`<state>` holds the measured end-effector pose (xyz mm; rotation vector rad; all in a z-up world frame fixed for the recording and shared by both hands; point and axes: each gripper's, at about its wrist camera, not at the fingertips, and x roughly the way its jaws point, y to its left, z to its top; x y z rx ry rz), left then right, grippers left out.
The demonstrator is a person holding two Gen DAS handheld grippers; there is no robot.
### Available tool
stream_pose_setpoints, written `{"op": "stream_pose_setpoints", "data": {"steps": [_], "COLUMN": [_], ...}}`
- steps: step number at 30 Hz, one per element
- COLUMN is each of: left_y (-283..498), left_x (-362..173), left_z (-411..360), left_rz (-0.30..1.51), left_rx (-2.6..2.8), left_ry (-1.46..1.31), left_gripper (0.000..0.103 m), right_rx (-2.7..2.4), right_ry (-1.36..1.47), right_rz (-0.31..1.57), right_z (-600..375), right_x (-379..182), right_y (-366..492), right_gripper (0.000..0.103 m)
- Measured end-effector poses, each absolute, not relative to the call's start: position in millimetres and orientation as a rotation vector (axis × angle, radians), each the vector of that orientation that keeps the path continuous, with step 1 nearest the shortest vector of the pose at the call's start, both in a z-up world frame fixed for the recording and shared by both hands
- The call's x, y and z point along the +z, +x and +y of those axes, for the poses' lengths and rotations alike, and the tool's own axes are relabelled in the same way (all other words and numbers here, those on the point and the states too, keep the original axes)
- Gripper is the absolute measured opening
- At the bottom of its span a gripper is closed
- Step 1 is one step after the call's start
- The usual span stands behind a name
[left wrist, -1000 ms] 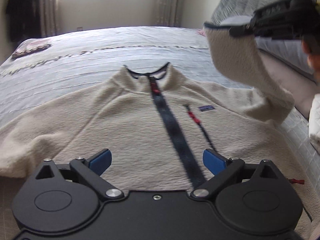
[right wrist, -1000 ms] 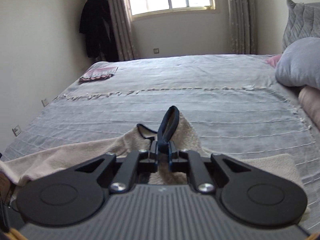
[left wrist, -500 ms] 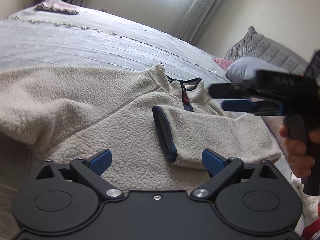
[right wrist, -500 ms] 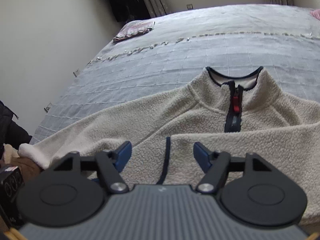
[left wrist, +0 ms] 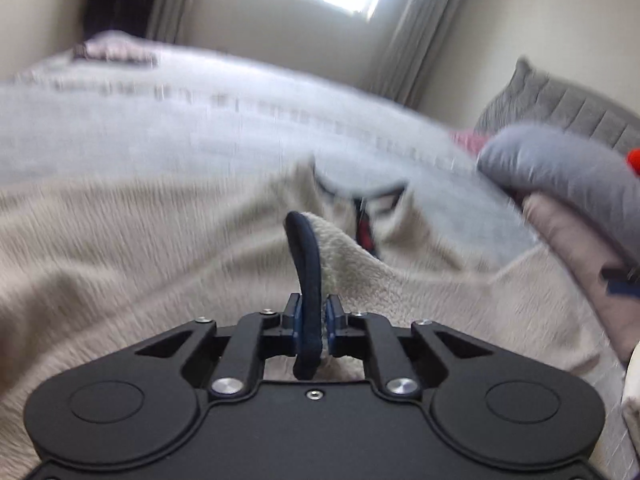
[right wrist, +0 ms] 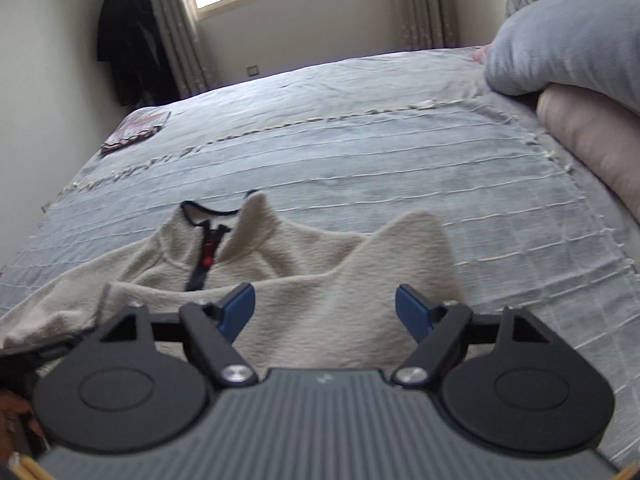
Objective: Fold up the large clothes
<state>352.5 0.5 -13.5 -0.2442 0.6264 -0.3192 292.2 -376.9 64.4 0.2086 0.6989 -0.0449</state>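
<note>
A cream fleece pullover (right wrist: 320, 264) with a navy zip and collar (right wrist: 208, 216) lies chest up on the bed. One sleeve is folded across the chest. My left gripper (left wrist: 311, 316) is shut on that sleeve's navy cuff (left wrist: 308, 264), which stands up between the blue pads. The fleece (left wrist: 120, 248) spreads out blurred behind it. My right gripper (right wrist: 325, 300) hovers above the folded right side of the fleece. Its jaws are opening and wide apart, with nothing pinched between the blue pads (right wrist: 240, 308).
The grey striped bedspread (right wrist: 360, 152) reaches back to the window wall. A grey pillow (right wrist: 568, 40) and a pinkish one (right wrist: 592, 136) lie at the right. A folded cloth (right wrist: 136, 132) sits at the bed's far left corner. A dark coat (right wrist: 128, 52) hangs on the wall.
The right gripper laid the sleeve across the chest, let go of the cuff, opened and drew off to the right. The left gripper moved in and shut on that cuff.
</note>
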Motion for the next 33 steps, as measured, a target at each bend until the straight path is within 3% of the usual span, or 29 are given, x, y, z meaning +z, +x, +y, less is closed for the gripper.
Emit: {"op": "stream_pose_setpoints", "data": {"steps": [3, 7, 12, 14, 20, 25, 27, 29, 31, 33], "left_y": [352.2, 370.4, 357.7, 356.6, 363.7, 364.1, 358.2, 347.9, 336.1, 325.2], "left_x": [-4.4, -31.7, -40.8, -40.7, -57.1, -69.1, -59.6, -50.2, -41.9, -34.2], "left_z": [13.0, 20.1, 24.1, 24.6, 17.5, 27.7, 32.3, 36.8, 45.5, 57.9], "left_rz": [0.569, 0.681, 0.584, 0.560, 0.633, 0.685, 0.711, 0.712, 0.713, 0.744], "left_rx": [-0.158, -0.068, -0.055, -0.067, -0.093, -0.109, -0.093, -0.082, -0.088, -0.086], "left_ry": [-0.165, -0.051, -0.048, -0.052, -0.008, -0.044, -0.065, -0.064, -0.073, -0.098], "left_gripper": [0.013, 0.019, 0.038, 0.038, 0.038, 0.041, 0.051, 0.072, 0.079, 0.079], "right_rx": [-0.094, -0.118, -0.123, -0.159, -0.210, -0.205, -0.211, -0.188, -0.151, -0.120], "right_ry": [0.203, 0.249, 0.288, 0.229, 0.056, 0.014, 0.046, 0.085, 0.094, 0.073], "right_rz": [0.689, 0.725, 0.779, 0.774, 0.747, 0.772, 0.765, 0.764, 0.761, 0.775], "right_z": [-401.4, -409.8, -403.2, -396.2, -369.4, -367.3, -367.1, -363.4, -356.3, -348.0], "right_x": [49.3, 12.7, -30.2, -42.2, -50.3, -45.9, -38.3, -29.5, -21.9, -17.2], "right_y": [287.1, 295.5, 308.7, 312.7, 306.5, 303.1, 299.2, 291.8, 283.0, 275.3], "right_gripper": [0.073, 0.067, 0.064, 0.060, 0.062, 0.066, 0.069, 0.078, 0.087, 0.089]}}
